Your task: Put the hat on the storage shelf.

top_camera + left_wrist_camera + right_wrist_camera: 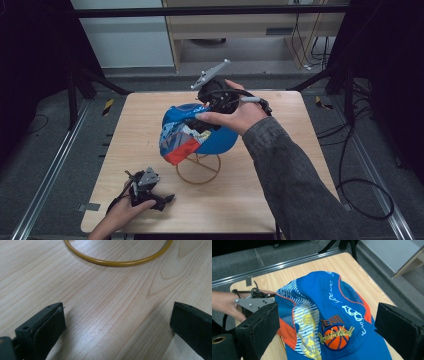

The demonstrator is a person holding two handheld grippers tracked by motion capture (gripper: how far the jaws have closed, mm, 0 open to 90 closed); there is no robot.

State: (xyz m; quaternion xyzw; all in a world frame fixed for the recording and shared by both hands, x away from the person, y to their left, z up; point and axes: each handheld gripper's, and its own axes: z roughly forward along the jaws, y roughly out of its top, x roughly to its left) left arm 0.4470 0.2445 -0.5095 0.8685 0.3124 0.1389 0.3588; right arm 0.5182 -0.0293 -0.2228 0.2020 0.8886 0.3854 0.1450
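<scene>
High view: cap (200,131) is sitting on the wire stand (198,169) mid-tabletop; right tool (202,122) is hovering over it, jaws apart; left tool (167,199) is resting nearby, jaws apart.

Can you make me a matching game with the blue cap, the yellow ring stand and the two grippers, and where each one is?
Things:
1. Blue fabric basketball cap
2. Yellow wire ring stand
3. Left gripper
4. Right gripper

Places or states:
A. Low at the near edge of the light wooden table, jaws open, nothing between them
B. Perched on top of the stand
C. At the cap, jaws open on either side of it
D. Standing on the table under the cap

Pairs: 1-B, 2-D, 3-A, 4-C
</scene>
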